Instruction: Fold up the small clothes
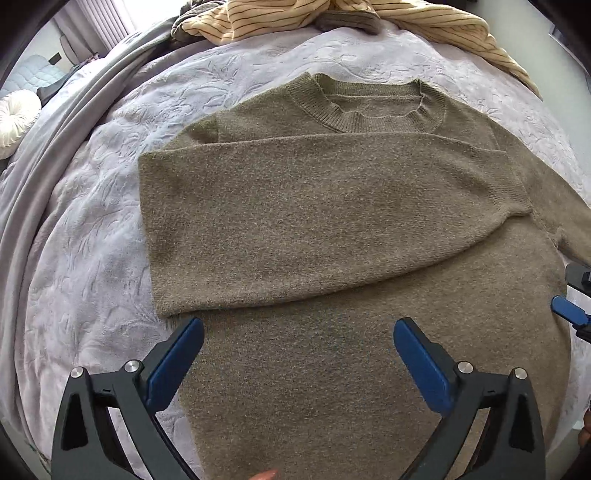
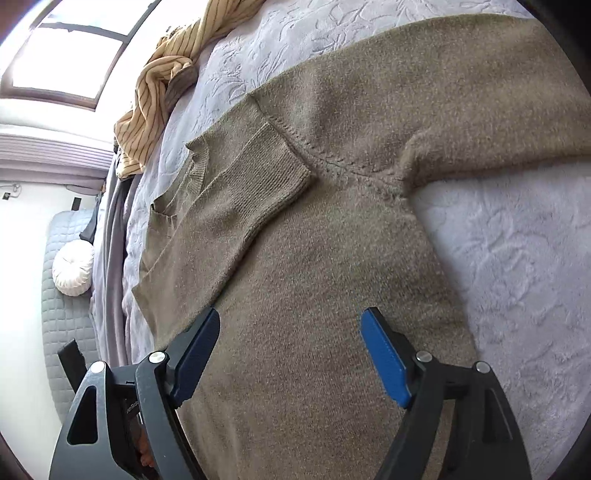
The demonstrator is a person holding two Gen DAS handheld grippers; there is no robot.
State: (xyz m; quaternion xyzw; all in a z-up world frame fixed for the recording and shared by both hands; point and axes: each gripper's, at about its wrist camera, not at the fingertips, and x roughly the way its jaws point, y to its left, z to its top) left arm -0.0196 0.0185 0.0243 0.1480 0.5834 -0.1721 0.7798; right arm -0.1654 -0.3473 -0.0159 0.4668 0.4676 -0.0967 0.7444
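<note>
An olive-brown knit sweater (image 1: pixel 332 206) lies flat on the pale lilac bedspread (image 1: pixel 85 240), collar (image 1: pixel 369 107) at the far end. One sleeve (image 1: pixel 295 221) is folded across the chest; its ribbed cuff (image 2: pixel 269 177) lies near the other shoulder. The other sleeve (image 2: pixel 461 110) stretches out sideways over the bedspread (image 2: pixel 517 258). My left gripper (image 1: pixel 298 328) hovers open above the sweater's lower body, nothing between its blue pads. My right gripper (image 2: pixel 290 317) is open too, over the sweater (image 2: pixel 332 277) body, holding nothing. Its tip (image 1: pixel 570 314) shows at the right edge of the left wrist view.
A yellow striped garment (image 1: pixel 332 14) and a dark grey one (image 1: pixel 347 22) are heaped at the far end of the bed. A grey blanket (image 1: pixel 44 177) runs along the bed's left side. Beyond it stand a quilted seat (image 2: pixel 59 332) with a round white cushion (image 2: pixel 74 267), and a window (image 2: pixel 66 48).
</note>
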